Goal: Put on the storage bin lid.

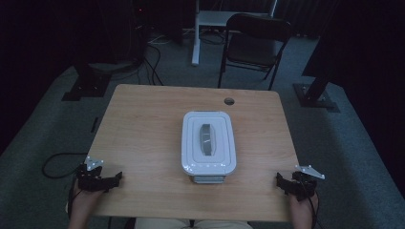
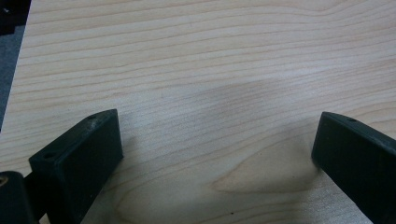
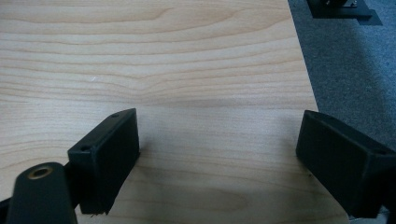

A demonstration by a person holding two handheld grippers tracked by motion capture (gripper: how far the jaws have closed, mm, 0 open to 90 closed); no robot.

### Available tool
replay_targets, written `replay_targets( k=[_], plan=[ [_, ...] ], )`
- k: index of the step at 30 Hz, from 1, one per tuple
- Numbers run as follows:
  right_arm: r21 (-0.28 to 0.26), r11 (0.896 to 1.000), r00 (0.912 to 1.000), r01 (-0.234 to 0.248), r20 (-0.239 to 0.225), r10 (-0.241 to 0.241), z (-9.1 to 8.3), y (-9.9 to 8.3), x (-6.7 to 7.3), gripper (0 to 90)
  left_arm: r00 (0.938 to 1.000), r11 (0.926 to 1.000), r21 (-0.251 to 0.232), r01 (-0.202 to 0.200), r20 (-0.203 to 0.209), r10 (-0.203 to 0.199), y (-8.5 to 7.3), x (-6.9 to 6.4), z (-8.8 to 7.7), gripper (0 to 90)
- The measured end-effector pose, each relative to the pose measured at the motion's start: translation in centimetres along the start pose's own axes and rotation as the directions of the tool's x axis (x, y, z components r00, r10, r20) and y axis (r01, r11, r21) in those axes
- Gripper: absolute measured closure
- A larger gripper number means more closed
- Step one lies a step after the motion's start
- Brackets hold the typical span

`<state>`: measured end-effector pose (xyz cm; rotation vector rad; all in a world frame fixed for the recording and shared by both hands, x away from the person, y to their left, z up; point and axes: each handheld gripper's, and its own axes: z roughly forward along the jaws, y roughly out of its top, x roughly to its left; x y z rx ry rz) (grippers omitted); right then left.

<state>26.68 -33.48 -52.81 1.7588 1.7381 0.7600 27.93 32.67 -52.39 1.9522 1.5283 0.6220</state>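
Left gripper [image 1: 114, 180]: held in the person's left hand [image 1: 83, 202] at the near left corner of the table [image 1: 143, 124], low over the wood, jaws pointing toward the right edge; in the left gripper view [image 2: 215, 154] the jaws stand wide apart with bare wood grain between them, gripping nothing. Right gripper [image 1: 281, 181]: held in the right hand [image 1: 300, 212] at the near right corner, jaws pointing inward toward the left edge; in the right gripper view [image 3: 217, 154] the jaws are likewise spread wide and empty, close above the table near its right edge. White lidded container [image 1: 208, 141] with a grey handle [image 1: 207, 139] on its lid: resting flat around the table's middle, toward the near edge, between the two grippers and well apart from both.
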Motion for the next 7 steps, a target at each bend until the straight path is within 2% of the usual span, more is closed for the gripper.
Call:
replay_targets(
  k=[7],
  plan=[
    [0.000, 1.000, 1.0000, -0.002, 0.001, 0.002, 0.03, 0.03, 0.00, 12.8, 1.0000, 1.0000, 0.000, 0.000, 0.000, 0.000, 0.00, 0.00, 0.00, 2.3]
  ],
)
